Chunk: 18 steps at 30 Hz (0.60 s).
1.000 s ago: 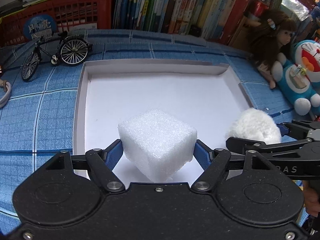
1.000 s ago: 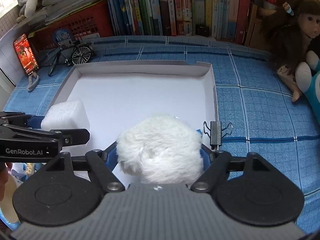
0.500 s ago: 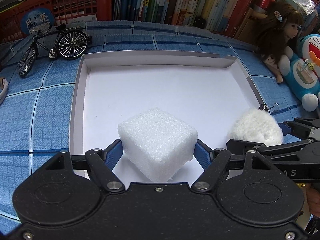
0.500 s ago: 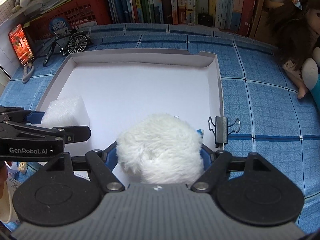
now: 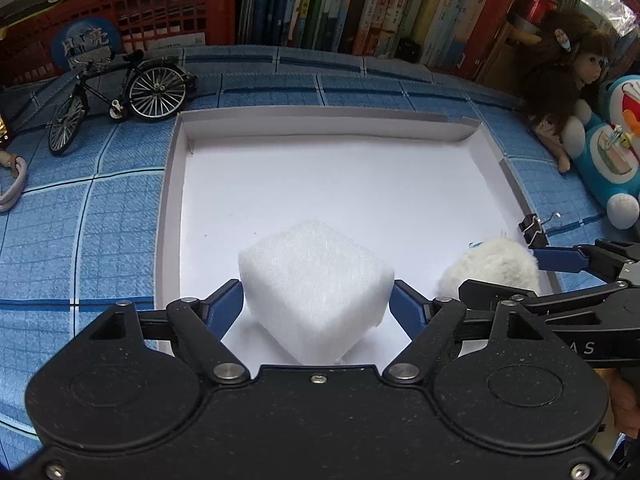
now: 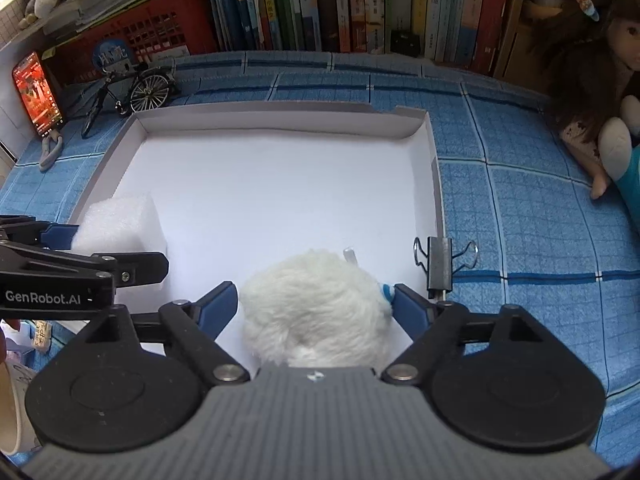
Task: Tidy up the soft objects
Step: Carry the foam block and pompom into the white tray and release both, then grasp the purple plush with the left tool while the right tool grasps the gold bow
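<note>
A white foam cube (image 5: 316, 280) hangs tilted on one corner over the near part of the white cardboard tray (image 5: 172, 200). My left gripper (image 5: 314, 296) is shut on it, its blue pads still against the cube's sides while the jaws are opening. A fluffy white ball (image 6: 316, 304) lies at the tray's near right, between the fingers of my right gripper (image 6: 312, 296). Those jaws are opening, and the blue pads (image 6: 218, 304) stand just off the fur. Both grippers sit side by side, left one by the tray's left wall (image 6: 104, 168).
A binder clip (image 6: 440, 264) grips the tray's right wall. A toy bicycle (image 5: 120, 100), a red basket (image 5: 120, 20) and a phone (image 6: 36, 96) are at the back left. Books (image 5: 360, 0) line the back. A doll (image 5: 560, 80) and blue plush (image 5: 608, 152) sit right.
The right gripper's pads have spread away from the fluffy ball, which now shows more of its sides. The left pads look much the same on the cube. Neither hand has shifted.
</note>
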Available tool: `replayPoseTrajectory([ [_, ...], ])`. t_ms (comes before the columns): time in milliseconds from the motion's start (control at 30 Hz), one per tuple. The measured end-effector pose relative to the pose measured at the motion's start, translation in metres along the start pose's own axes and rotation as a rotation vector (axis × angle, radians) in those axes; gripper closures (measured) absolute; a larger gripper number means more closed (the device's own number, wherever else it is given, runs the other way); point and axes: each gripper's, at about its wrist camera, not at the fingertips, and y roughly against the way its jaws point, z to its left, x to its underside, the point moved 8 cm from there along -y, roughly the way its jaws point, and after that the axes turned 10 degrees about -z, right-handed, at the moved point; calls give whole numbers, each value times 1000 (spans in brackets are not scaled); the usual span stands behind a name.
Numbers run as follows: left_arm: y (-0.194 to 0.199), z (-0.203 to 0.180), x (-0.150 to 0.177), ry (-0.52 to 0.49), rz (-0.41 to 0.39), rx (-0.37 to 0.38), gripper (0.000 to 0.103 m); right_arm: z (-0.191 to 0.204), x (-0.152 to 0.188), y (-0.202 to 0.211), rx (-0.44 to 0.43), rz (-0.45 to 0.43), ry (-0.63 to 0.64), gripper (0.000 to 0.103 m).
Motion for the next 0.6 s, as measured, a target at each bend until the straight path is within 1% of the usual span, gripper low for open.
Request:
replayPoseTrajectory([
  [333,39,-5,-6,-25,-81,4,21,10,-10,33,15,-91,60,11],
  [600,81,-8,-1,-32,-151,12,20,19,-10,75,6,-178,104,10],
])
